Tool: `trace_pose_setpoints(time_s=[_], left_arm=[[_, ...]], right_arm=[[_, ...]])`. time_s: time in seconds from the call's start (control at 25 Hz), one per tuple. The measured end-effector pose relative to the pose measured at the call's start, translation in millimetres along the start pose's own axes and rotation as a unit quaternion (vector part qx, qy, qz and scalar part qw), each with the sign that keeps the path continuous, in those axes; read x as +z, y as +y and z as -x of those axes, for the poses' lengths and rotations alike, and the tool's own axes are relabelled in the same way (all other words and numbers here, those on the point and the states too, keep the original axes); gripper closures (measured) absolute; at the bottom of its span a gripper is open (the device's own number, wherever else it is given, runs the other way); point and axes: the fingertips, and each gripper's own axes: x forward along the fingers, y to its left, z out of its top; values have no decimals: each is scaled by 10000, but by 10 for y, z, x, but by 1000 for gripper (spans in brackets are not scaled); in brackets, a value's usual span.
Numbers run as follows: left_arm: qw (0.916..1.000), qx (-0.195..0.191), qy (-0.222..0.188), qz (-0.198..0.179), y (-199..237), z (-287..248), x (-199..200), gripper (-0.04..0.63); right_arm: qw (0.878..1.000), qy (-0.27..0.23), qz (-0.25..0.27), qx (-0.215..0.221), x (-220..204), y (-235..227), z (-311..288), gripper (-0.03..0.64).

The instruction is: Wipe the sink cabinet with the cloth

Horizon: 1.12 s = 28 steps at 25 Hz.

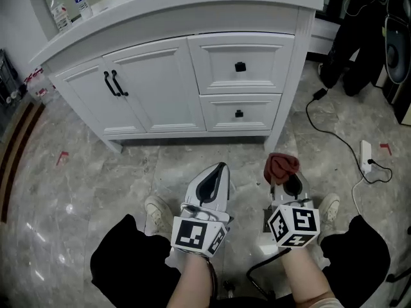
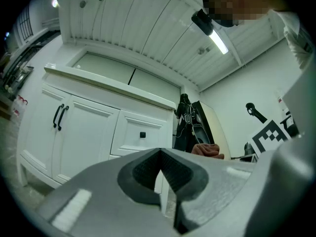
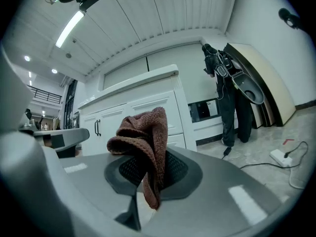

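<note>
The white sink cabinet stands ahead, with two doors with black handles at left and two drawers at right. My right gripper is shut on a reddish-brown cloth, held low in front of the cabinet's right corner. In the right gripper view the cloth bunches up out of the shut jaws. My left gripper is shut with nothing in it and points at the cabinet. The left gripper view has the doors and the upper drawer beyond the jaws.
Two water bottles stand on the counter's left end. A black cable and a white power strip lie on the marble floor at right. Dark equipment stands at the back right. My shoes are near the grippers.
</note>
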Motion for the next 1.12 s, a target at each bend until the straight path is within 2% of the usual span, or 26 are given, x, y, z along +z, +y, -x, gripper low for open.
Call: trace_pose_setpoints(time_s=[0.24, 0.44, 0.68, 1.12], left_arm=[[9999, -35, -58, -153, -194, 480, 257, 595], [9994, -46, -27, -329, -259, 695, 376, 594], [9988, -132, -38, -475, -288, 816, 386, 595], [9980, -251, 38, -570, -400, 783, 367, 595]], right_arm=[[9998, -152, 94, 41, 152, 307, 561, 535], [9996, -223, 91, 136, 264, 483, 753, 537], [9992, -311, 49, 237, 248, 598, 854, 537], [9981, -423, 370, 247, 334, 651, 880, 537]])
